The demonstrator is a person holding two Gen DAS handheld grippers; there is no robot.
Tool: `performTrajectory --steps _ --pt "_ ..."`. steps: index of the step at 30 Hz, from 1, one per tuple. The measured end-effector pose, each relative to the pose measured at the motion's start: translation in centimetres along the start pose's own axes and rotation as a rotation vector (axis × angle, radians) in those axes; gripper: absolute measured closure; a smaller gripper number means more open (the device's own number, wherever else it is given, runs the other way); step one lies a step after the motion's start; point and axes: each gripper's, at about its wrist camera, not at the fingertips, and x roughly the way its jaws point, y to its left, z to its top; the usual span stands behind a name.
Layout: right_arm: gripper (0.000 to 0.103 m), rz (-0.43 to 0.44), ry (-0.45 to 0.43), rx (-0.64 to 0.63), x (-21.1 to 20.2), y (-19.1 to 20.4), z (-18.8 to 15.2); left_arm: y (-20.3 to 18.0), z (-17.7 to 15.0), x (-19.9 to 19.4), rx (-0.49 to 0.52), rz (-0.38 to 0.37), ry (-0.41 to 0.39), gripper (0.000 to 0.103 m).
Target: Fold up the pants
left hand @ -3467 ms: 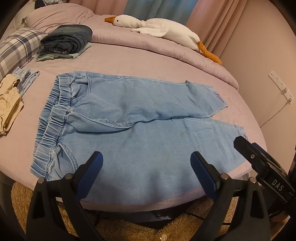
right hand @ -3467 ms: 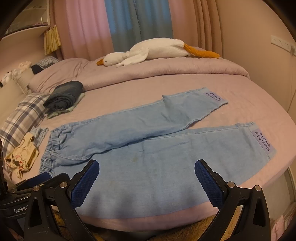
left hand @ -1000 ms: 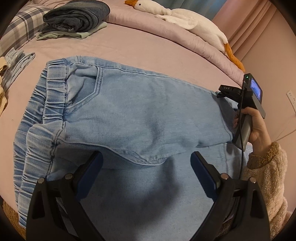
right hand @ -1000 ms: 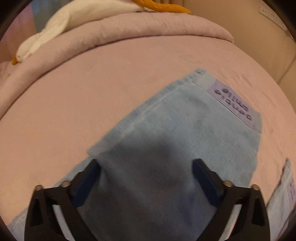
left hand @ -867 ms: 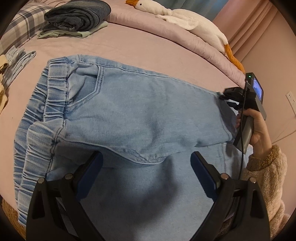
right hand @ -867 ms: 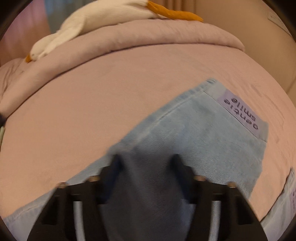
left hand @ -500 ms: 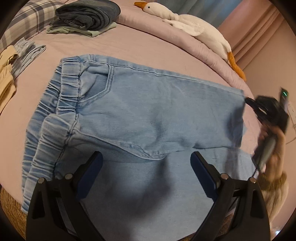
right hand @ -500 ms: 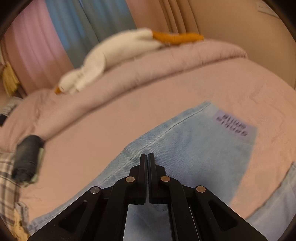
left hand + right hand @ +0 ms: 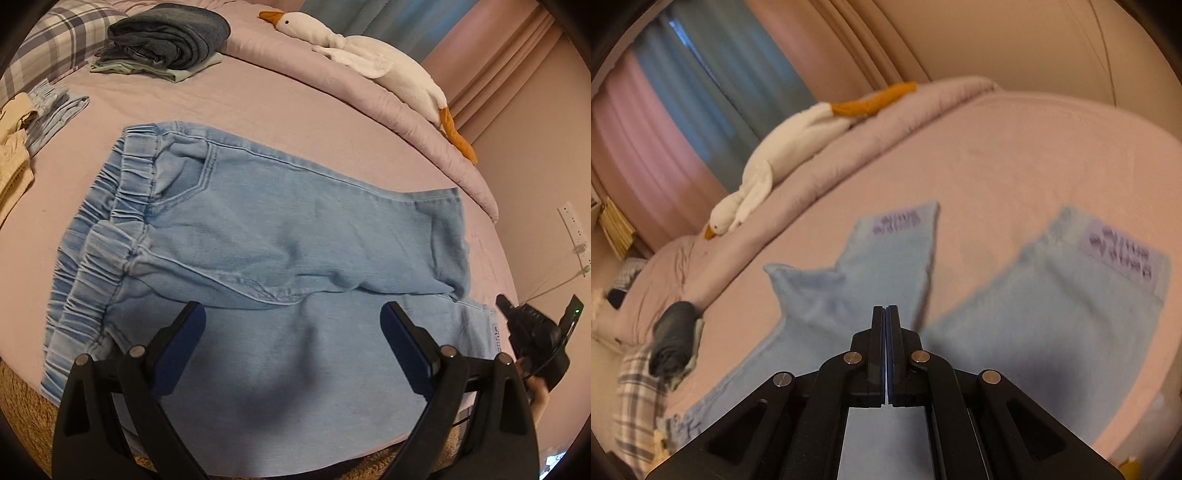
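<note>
Right tool (image 9: 886,314), spread a second ago, now seemingly pinches pants (image 9: 280,236) fabric; left tool (image 9: 291,332) stays wide, empty.

A pink bed (image 9: 295,110) filled the left view. A plush goose (image 9: 362,62) lay along its far edge at 1 o'clock. At 11 o'clock a dark folded pile (image 9: 170,33) sat on green cloth, beside a plaid pillow (image 9: 55,48). Cream fabric (image 9: 11,166) lay at 9 o'clock. A wall socket (image 9: 572,232) showed at 3 o'clock. Curtains (image 9: 701,110) hung behind the goose in the right view.
</note>
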Motion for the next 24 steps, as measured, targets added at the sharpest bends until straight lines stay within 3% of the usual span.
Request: performTrajectory --steps 9,11,12,13,15,20,23,24 --pt "0.103 -0.018 0.072 -0.068 0.4 1.7 -0.3 0.3 0.0 0.8 -0.004 -0.003 0.016 0.008" --pt "0.098 -0.027 0.083 -0.083 0.7 2.8 0.1 0.6 0.1 1.1 -0.009 -0.001 0.022 0.008" --pt "0.082 -0.027 0.099 -0.095 1.2 3.6 0.7 0.6 0.1 1.2 -0.011 -0.002 0.024 0.008" --pt "0.051 -0.026 0.111 -0.104 1.7 4.4 1.1 0.7 0.1 1.3 -0.015 -0.004 0.025 0.008" --pt "0.019 -0.008 0.122 -0.13 3.1 6.6 2.2 1.0 0.2 1.4 -0.021 -0.007 0.027 0.008" --pt "0.019 -0.02 0.211 -0.203 8.7 12.7 4.1 1.7 0.5 2.1 -0.037 0.003 0.039 0.008" --pt "0.019 -0.12 0.237 -0.265 12.5 15.2 4.3 1.9 0.7 2.5 -0.042 0.01 0.053 0.008" --pt "0.019 -0.199 0.234 -0.315 14.4 15.9 4.1 1.9 0.7 2.6 -0.042 0.012 0.057 0.008"
